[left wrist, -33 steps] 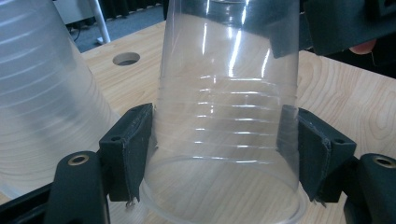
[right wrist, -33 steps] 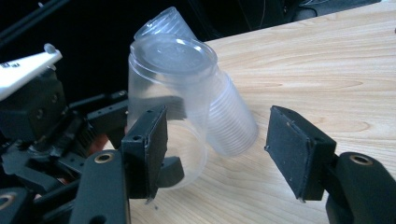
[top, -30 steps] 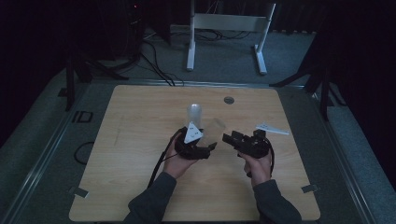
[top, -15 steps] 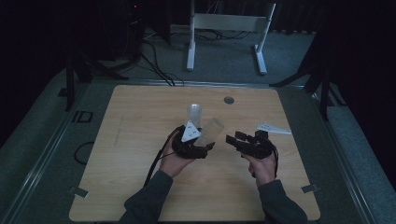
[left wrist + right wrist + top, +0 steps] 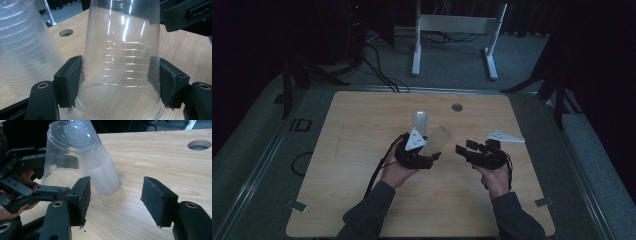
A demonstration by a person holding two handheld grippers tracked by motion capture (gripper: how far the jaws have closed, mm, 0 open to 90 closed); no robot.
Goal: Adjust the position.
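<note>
The left gripper (image 5: 120, 82) has its jaws clamped on the sides of a clear plastic cup (image 5: 122, 50), held upside down and tilted above the wooden table (image 5: 362, 130). Just beside it stands a stack of clear cups (image 5: 103, 173), leaning. The right gripper (image 5: 115, 200) hovers near them, jaws spread and empty.

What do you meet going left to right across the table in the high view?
Left tongs gripping a clear cup → right tongs, open and holding nothing → white three-cornered plate lying near the table's right edge.
</note>
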